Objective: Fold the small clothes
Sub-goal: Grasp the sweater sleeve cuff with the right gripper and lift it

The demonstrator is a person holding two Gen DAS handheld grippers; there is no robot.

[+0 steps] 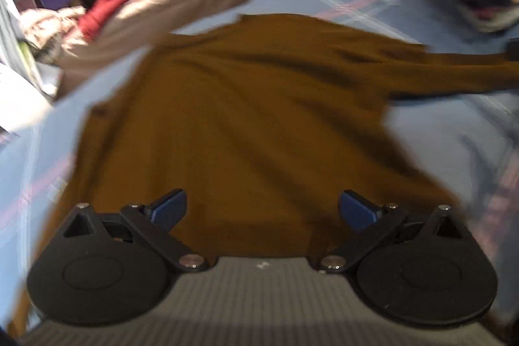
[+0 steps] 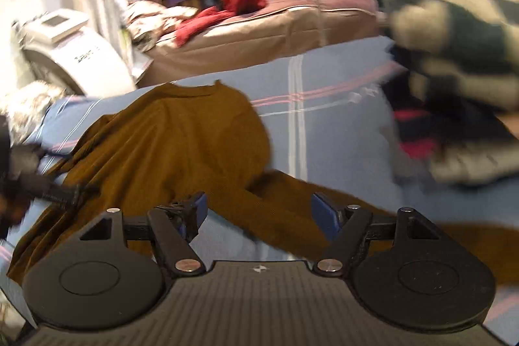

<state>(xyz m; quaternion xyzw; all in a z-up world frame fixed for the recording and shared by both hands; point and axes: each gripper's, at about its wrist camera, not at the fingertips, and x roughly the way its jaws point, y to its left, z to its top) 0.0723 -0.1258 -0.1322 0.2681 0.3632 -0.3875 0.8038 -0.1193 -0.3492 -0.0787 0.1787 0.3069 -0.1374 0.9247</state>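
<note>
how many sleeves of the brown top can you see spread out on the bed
1. One sleeve stretches sideways from the brown top under the right gripper; the other may be hidden.

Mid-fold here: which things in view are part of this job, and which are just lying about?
In the job:
brown long-sleeved top
left gripper, open
right gripper, open

Lying about:
red garment
patterned pile of clothes
white appliance

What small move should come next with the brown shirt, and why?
Probably lower the open right gripper and close it on the sleeve that stretches out from the brown shirt below its fingers. Both grippers are open, and the sleeve is not yet folded in.
</note>
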